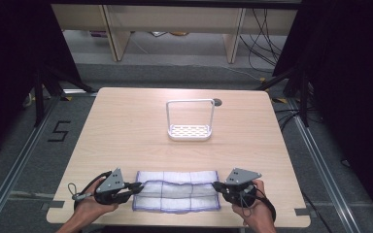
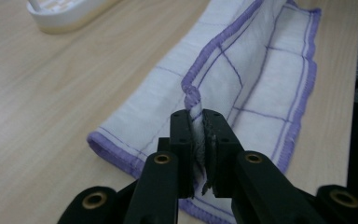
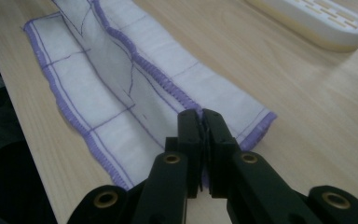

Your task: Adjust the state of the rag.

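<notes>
Cloth (image 1: 177,191) corners between jaws of left gripper (image 1: 137,186), right gripper (image 1: 217,185)

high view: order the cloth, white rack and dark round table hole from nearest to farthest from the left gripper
1. cloth: pinched in the left gripper, front edge of the table
2. white rack: mid-table, farther back
3. dark round table hole: just behind the rack's right corner

Lab: floor rails (image 1: 9,179), loose cables (image 1: 264,36)

White woven cloth with purple stitched hem (image 2: 242,70): soft, matt. Pale wood-grain desk (image 1: 126,131): smooth. White slotted plastic rack (image 1: 189,131): slightly glossy. Black jaws: matt plastic.
</notes>
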Motion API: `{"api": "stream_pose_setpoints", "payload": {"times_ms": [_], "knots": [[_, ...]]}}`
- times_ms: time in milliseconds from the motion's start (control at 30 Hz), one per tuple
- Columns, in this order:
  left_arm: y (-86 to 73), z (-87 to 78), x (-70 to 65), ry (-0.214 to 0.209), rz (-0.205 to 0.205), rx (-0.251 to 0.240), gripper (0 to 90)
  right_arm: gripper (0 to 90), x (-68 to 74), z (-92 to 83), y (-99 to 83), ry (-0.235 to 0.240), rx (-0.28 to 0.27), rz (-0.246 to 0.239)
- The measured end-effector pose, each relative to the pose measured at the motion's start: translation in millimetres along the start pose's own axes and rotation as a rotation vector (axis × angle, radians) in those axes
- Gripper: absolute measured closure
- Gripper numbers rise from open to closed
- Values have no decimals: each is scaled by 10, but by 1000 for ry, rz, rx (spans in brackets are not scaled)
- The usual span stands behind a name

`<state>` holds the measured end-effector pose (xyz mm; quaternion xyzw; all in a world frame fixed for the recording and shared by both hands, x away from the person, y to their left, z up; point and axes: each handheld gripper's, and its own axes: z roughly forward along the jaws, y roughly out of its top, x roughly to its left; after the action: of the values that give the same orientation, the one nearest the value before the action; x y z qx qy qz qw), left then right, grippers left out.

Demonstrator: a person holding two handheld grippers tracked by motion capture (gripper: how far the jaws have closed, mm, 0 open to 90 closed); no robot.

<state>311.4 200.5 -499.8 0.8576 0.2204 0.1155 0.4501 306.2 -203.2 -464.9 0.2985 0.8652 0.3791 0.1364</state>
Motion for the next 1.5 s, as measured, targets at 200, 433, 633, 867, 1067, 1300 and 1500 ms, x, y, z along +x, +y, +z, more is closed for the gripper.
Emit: {"api": "stream_pose_setpoints", "payload": {"times_ms": [200, 433, 633, 867, 1067, 1300, 1500], "knots": [[-120, -15, -106, -16, 6, 37, 798, 871, 113, 18, -126, 23, 34, -18], [-170, -34, -114, -40, -14, 53, 627, 768, 200, 17, -243, 67, 79, -8], [-115, -132, -148, -63, -93, -12, 404, 580, 188, -105, -289, 56, 45, 66], [57, -130, 161, 56, -136, -33, 365, 508, 133, -143, -202, -33, -2, 149], [122, 169, 447, 118, -188, -2, 356, 471, 215, 34, -237, -55, 95, 138], [112, 356, 495, 117, -194, 19, 345, 432, 210, 115, -263, -100, 144, 145], [121, 453, 492, 98, -159, 61, 349, 419, 241, 193, -303, -109, 168, 123]]}}
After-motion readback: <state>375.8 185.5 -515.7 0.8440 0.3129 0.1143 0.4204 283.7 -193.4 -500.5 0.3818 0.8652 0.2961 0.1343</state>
